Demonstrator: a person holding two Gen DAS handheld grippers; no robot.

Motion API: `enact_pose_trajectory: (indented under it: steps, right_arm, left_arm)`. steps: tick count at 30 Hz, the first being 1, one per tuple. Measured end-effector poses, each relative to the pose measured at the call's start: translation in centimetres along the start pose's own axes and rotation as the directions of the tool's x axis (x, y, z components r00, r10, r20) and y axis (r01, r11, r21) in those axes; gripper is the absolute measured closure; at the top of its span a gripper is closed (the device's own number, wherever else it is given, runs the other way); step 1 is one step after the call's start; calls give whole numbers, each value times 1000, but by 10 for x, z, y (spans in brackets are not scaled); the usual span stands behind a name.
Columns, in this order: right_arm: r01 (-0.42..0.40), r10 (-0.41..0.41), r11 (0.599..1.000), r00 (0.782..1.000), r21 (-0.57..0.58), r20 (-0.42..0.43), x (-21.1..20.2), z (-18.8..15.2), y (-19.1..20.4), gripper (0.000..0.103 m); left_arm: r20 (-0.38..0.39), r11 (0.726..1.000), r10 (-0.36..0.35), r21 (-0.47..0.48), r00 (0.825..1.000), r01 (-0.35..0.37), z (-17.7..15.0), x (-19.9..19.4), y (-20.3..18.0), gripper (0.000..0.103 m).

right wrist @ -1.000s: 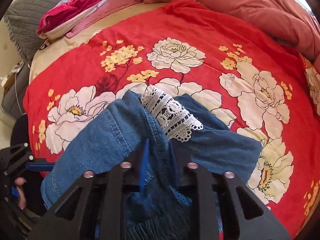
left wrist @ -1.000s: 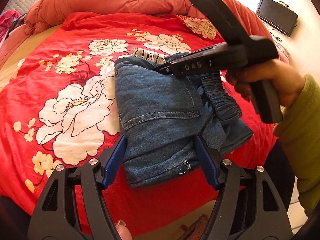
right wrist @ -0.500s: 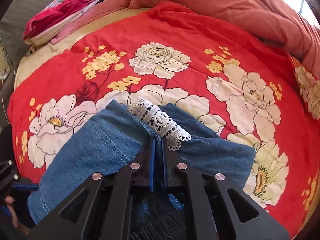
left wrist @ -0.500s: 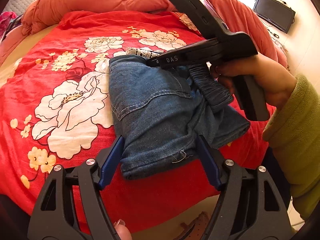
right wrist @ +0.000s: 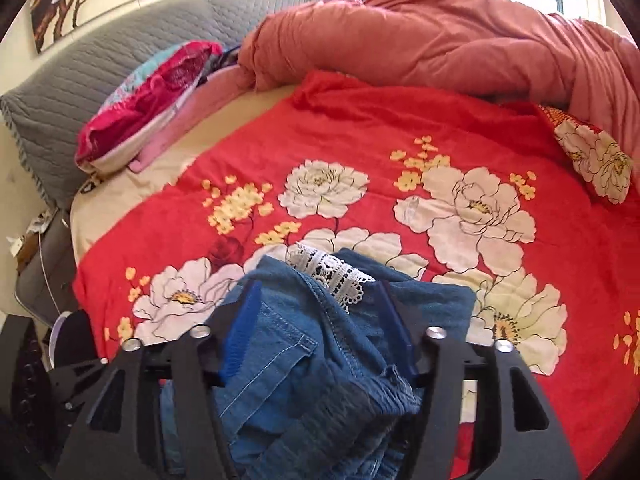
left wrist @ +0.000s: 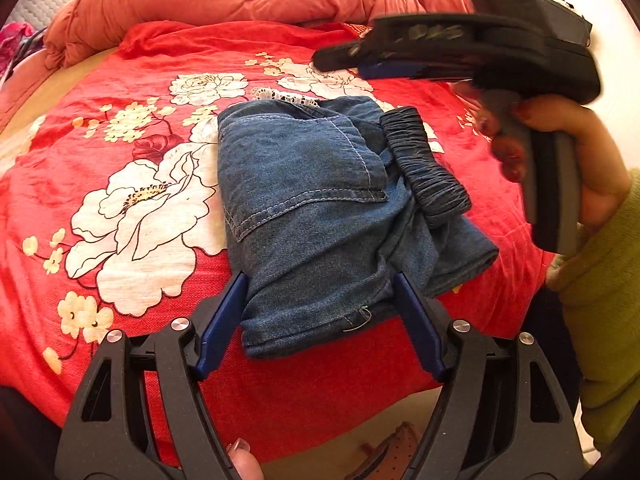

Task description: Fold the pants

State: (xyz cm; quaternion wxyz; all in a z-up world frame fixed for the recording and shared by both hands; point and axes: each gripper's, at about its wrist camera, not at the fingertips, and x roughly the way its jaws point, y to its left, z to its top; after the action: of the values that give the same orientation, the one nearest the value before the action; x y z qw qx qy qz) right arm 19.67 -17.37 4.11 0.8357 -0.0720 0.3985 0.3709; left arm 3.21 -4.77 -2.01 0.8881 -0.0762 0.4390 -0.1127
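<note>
The blue denim pants (left wrist: pixel 316 208) lie folded into a compact bundle on the red floral blanket (left wrist: pixel 120 208), with a gathered dark waistband (left wrist: pixel 424 168) on top at the right and white lace trim (left wrist: pixel 286 96) at the far edge. My left gripper (left wrist: pixel 320 312) is open, its blue pads either side of the bundle's near edge. My right gripper (right wrist: pixel 316 320) is open above the pants (right wrist: pixel 304 368) and holds nothing; in the left wrist view it hovers blurred over the far right (left wrist: pixel 340 60).
A bunched orange-pink duvet (right wrist: pixel 460 44) lies along the bed's far side. A grey quilted headboard (right wrist: pixel 100 64) and red-pink pillows (right wrist: pixel 152 100) are at the left. The bed edge and floor are just below my left gripper (left wrist: pixel 320 432).
My right gripper has opened, let go of the pants and lifted up away from them. The bundle now rests flat. My left gripper has stayed open at the near edge.
</note>
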Motion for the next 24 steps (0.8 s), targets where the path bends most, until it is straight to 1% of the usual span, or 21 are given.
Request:
enact_pose_trajectory:
  steps: [1,3,5,7,10,13,16,19,23,24]
  right_arm:
    - [-2,2,1000,1000,0,11,-5,0,1,36]
    - [-4,4,1000,1000,3,27,-13,0,3,35]
    - [-2,2,1000,999,2,43,-21,-2,4,28]
    - [6,-6,1000,998,-1,62,-29,-4,7,26]
    - [20,-20,1000,996,1,86,-40,-8,10,17]
    - [25,-26,1000,993,11,115,-52,-11,13,12]
    - [30,-32,999,990,14,138,-63,-14,15,10]
    - [43,-46,999,986,20,162,-74,-18,15,8]
    - [76,-83,996,978,43,190,-88,-27,12,7]
    - [80,-88,995,977,52,195,-91,-29,10,7]
  left_arm:
    - [0,1000,1,0,1000,-1,0,-1,0,36]
    - [0,1000,5,1,1000,-5,0,-2,-1,36]
    - [0,1000,6,2,1000,-6,-1,-3,-2,36]
    - [-1,1000,7,5,1000,-7,-2,-5,-3,36]
    - [-3,1000,9,9,1000,-9,-5,-7,-5,35]
    - [-4,1000,9,8,1000,-9,-6,-10,-6,35]
    - [2,1000,5,5,1000,-5,-6,-16,-6,35]
    - [13,1000,-13,1,1000,13,-5,-26,-8,30]
    - [50,1000,-13,14,999,12,-1,-41,-13,29]
    - [59,1000,-13,18,998,12,1,-45,-15,27]
